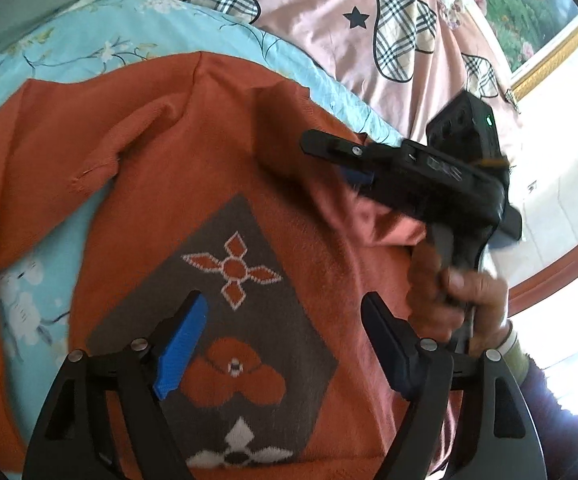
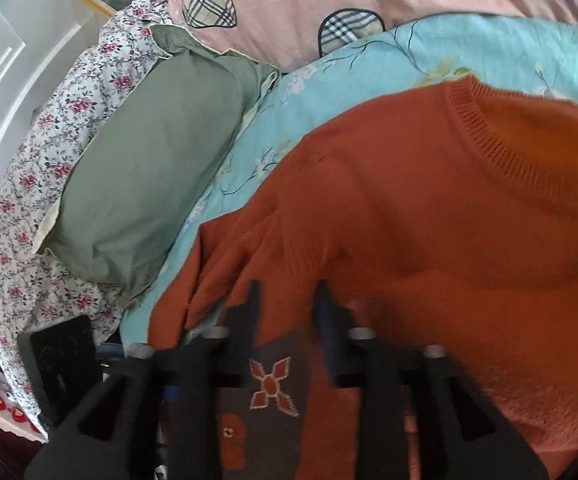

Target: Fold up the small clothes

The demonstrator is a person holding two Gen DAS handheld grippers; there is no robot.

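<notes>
Bed fills both views, covered by a light blue flowered sheet and a pink quilt with checked hearts. Only the right wrist view shows the green pillow, the white flowered cloth under it and a black flat device at the bed's edge. Only the left wrist view shows a wooden bed frame edge and the person's hand gripping the handle of the right tongs. A framed landscape picture on the wall shows in both.

No containers seen.

Orange sweater lies spread on the blue sheet, front up, grey panel with flower motifs facing the cameras; ribbed neckline shows in the right wrist view. One sleeve stretches off to the picture's left in the left wrist view.

Left tongs hang over the grey panel, jaws spread wide, blue pads apart, nothing between them, not gripping. Right tongs, blurred, sit over the sweater's side near a raised fold; in their own view the jaws stand part way apart above the panel's top edge, cloth beneath them, no pinch visible, released.
</notes>
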